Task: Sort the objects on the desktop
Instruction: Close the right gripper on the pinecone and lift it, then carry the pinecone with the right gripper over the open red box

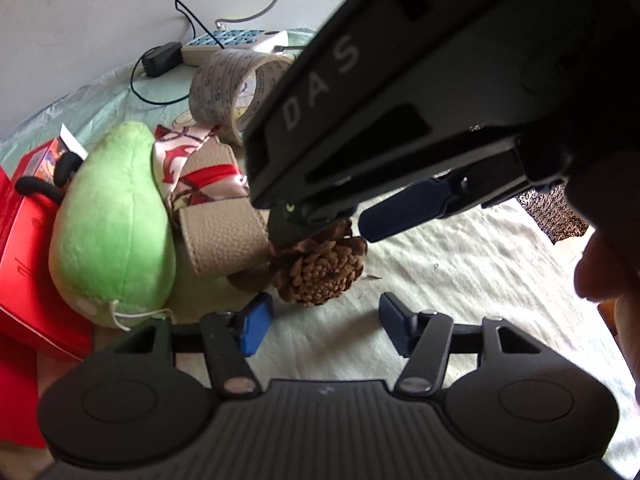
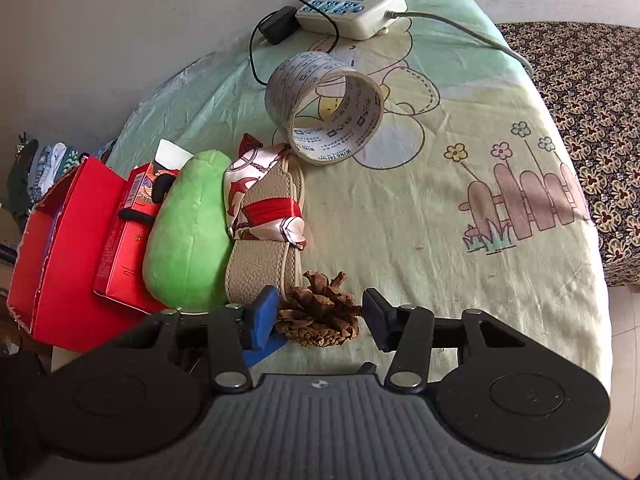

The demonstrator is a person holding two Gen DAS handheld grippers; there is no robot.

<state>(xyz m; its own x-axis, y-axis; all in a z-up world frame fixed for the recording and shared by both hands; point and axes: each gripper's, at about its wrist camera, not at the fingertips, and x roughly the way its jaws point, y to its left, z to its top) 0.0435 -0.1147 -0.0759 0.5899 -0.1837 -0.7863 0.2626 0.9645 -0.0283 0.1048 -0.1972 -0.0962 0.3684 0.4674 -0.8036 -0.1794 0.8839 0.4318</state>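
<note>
Two fisheye views show the same cluttered corner of a desk [image 2: 460, 288] covered with a pale green cartoon-print cloth.

From the left wrist view, the left hand-held gripper [image 1: 326, 326] hangs with its blue-padded fingers spread apart, nothing between them. Just beyond its tips lies a brown pine cone [image 1: 320, 270] on the cloth. The black body of the right hand-held gripper [image 1: 320, 220] crosses the upper right of this view, its tips coming down at the top of the pine cone; one fingertip is hidden behind the cone's scales. To the left sit a beige leather pouch [image 1: 226, 240] wrapped with a red and white scarf [image 1: 188, 160], a green plush toy [image 1: 112, 224] leaning against a red box [image 1: 24, 248], and behind them a roll of printed tape [image 1: 224, 88] lying on its side.

From the right wrist view, the right hand-held gripper [image 2: 320, 320] is released, its fingers [image 2: 262, 316] wide and standing on either side of the pine cone [image 2: 320, 312] without clamping it. The cone lies just beside the beige leather pouch [image 2: 260, 260]. The green plush toy [image 2: 188, 232] presses against the pouch and a red box [image 2: 68, 248]. The roll of printed tape [image 2: 324, 108] lies further back, and a white power strip [image 2: 352, 8] with a black adapter [image 2: 278, 26] rests near the wall.
</note>
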